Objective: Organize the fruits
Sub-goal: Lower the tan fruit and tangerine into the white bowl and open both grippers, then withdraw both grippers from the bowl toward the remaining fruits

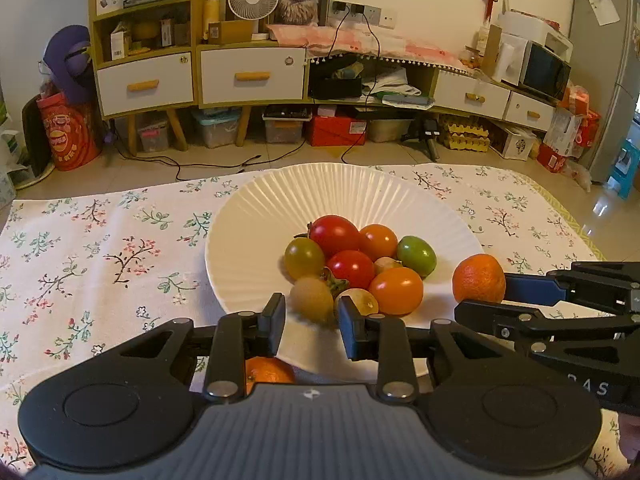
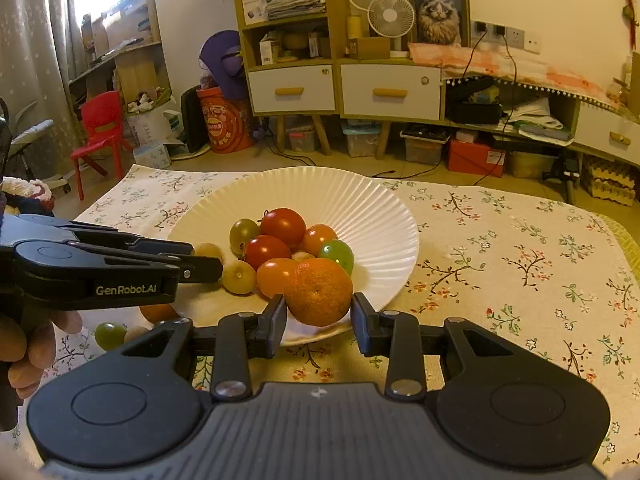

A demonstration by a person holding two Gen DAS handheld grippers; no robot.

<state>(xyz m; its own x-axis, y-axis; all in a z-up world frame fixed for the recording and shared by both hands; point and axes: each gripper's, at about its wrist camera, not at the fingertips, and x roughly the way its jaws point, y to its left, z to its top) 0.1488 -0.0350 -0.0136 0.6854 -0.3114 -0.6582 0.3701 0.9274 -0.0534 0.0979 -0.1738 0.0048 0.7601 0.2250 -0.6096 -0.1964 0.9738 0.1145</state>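
Note:
A white ribbed plate (image 1: 256, 232) (image 2: 360, 216) on the floral cloth holds several small tomatoes and grapes (image 1: 352, 256) (image 2: 280, 240). My right gripper (image 2: 319, 314) is shut on a mandarin (image 2: 319, 291) (image 1: 479, 279) and holds it over the plate's near rim. My left gripper (image 1: 312, 316) is open over the plate's near edge; a blurred yellowish grape (image 1: 311, 299) (image 2: 208, 251) sits just beyond its fingertips, free of them. Another mandarin (image 1: 268, 372) (image 2: 158, 312) lies on the cloth under the left gripper.
A green grape (image 2: 109, 335) and a pale one (image 2: 134, 334) lie on the cloth left of the plate. The table's far edge drops to the floor, with cabinets (image 1: 248, 76) and storage boxes behind. A red chair (image 2: 100, 132) stands far left.

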